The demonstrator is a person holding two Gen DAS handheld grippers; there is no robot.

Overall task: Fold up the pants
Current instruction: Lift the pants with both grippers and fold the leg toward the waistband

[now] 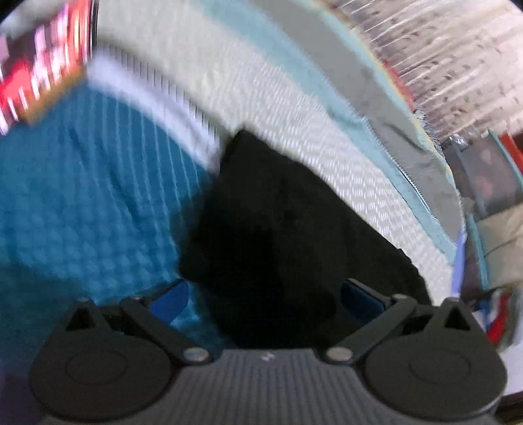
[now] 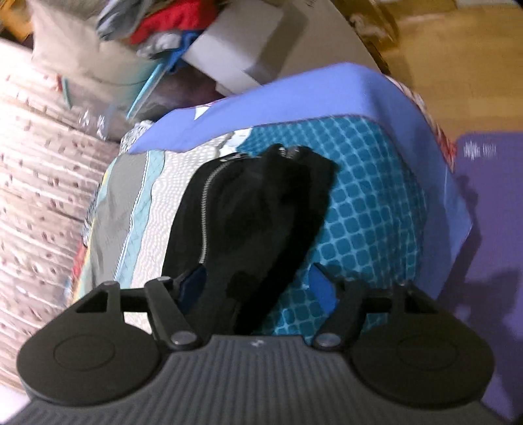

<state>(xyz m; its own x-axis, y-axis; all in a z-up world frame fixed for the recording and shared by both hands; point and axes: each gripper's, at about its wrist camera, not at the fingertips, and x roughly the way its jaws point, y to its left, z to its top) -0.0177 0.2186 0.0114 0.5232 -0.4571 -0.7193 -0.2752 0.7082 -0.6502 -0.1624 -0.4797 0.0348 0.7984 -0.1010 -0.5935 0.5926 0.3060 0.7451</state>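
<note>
The left wrist view is smeared by motion blur, so the black pants (image 1: 278, 235) read there only as a dark shape with no seam or fold to make out, and their near end is cut off behind the gripper body. In the right wrist view they are clearer: a black bundle (image 2: 248, 209) with a silver zipper (image 2: 206, 209) running along its left side, lying on a bed cover (image 2: 369, 209) patterned in teal checks, with white dotted, pale blue and grey stripes beside it. The bottom of the bundle is again hidden by the gripper.

The left gripper (image 1: 264, 294) has its jaws spread wide, the blue pads standing on either side of the dark cloth without pressing on it; the pants look released. The right gripper (image 2: 258, 281) has its jaws parted too, the left pad at the edge of the black fabric and the right pad over the teal cover, gripping nothing. Whether the left pad brushes the cloth is hard to judge.

Behind the bed in the right view a heap of clutter (image 2: 157, 29) holds red and grey fabric beside a white box (image 2: 242, 52); its contents cannot be seen. A purple mat (image 2: 487, 202) lies on the floor at right.
</note>
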